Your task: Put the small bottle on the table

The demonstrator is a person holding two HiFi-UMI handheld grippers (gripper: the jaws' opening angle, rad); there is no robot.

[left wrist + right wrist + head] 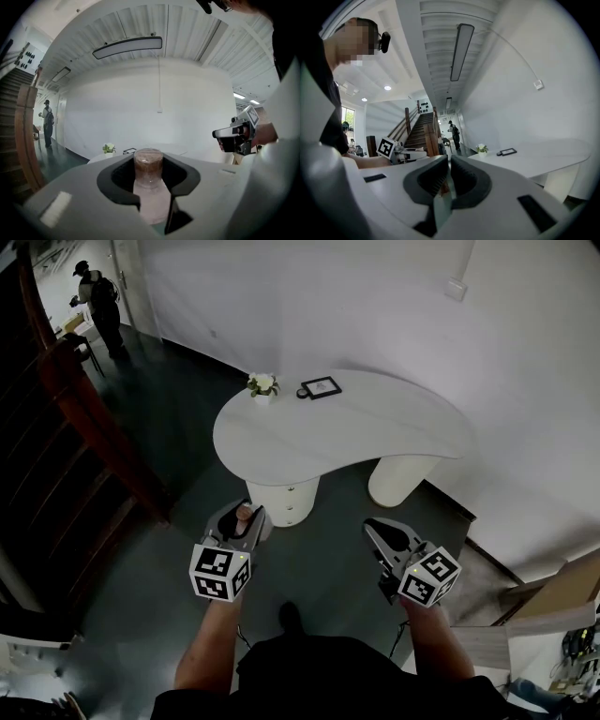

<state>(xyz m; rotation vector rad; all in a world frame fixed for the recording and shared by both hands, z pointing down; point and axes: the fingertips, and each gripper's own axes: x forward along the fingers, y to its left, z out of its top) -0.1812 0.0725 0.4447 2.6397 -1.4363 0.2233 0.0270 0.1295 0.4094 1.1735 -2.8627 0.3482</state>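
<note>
While I am standing back from the white table (328,437), I am holding the small bottle (245,512) upright in my left gripper (247,522), well short of the tabletop and over the dark floor. In the left gripper view the jaws are standing fairly wide and pressing on the bottle's sides. Its brownish top is rising above them, while its pale, see-through body is running down the gap until the gripper's grey housing is cutting off the base. From the head view only the top of the bottle is showing; the rest is hiding under the jaws and the marker cube.

My right gripper (372,525) is hanging level beside the left one. In the right gripper view its jaws are sitting almost together, leaving only a thin slit, and I am seeing nothing held in it.

On the far side of the table a small potted flower (262,385) and a dark picture frame (321,387) are sitting near each other. What the frame is showing is too small to tell. The table's right edge is partly merging with the white wall. A person (98,307) is standing far off by the wooden staircase (75,399), whose lower part is sinking into shadow at the left of the head view. My own arms are being cut off by the bottom edge there.
</note>
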